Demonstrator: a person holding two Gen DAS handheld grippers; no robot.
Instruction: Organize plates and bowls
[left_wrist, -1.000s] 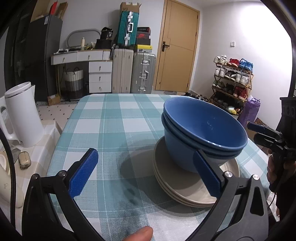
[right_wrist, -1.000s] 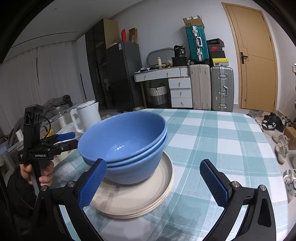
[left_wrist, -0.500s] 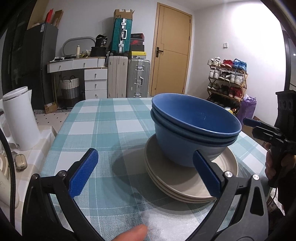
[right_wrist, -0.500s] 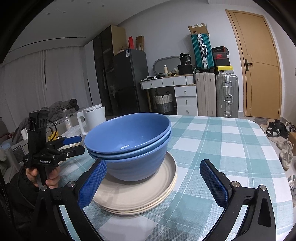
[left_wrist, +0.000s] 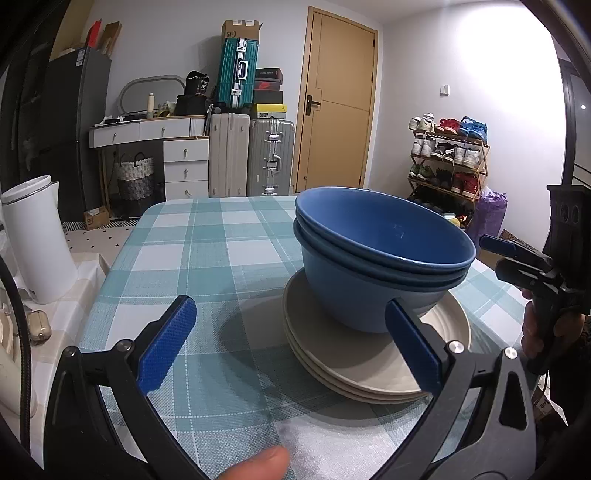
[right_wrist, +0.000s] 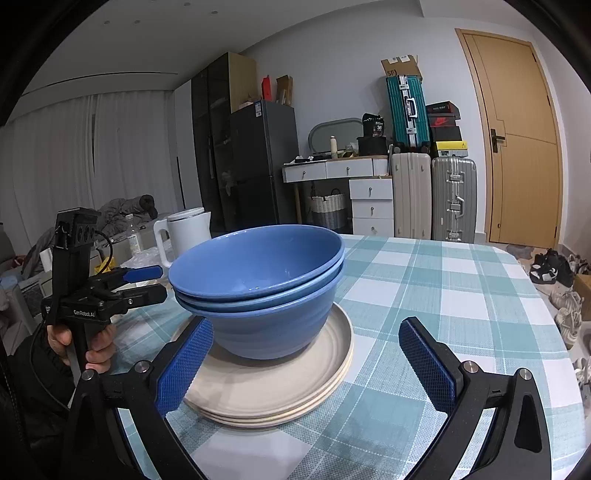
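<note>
Standing wide apart and empty, the left gripper (left_wrist: 288, 339) and the right gripper (right_wrist: 306, 362) are held low before the stack. Just beyond them, three nested blue glazed bowls (right_wrist: 258, 288) are seen upright, mouths upward, on round beige plates (right_wrist: 273, 391) near the edge of the checked teal tablecloth (right_wrist: 443, 288). The bowls are judged heavy, slippery and breakable; the rim is probably the best place to be gripped. Being round, no long axis is shown.

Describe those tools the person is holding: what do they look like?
Each claw is a black frame whose two fingers carry blue textured pads, fixed with silver screws. The left tool, seen from the right one, has a pistol-style handle, white lettering, a black box on top and a black cable. Dark sleeves.
</note>
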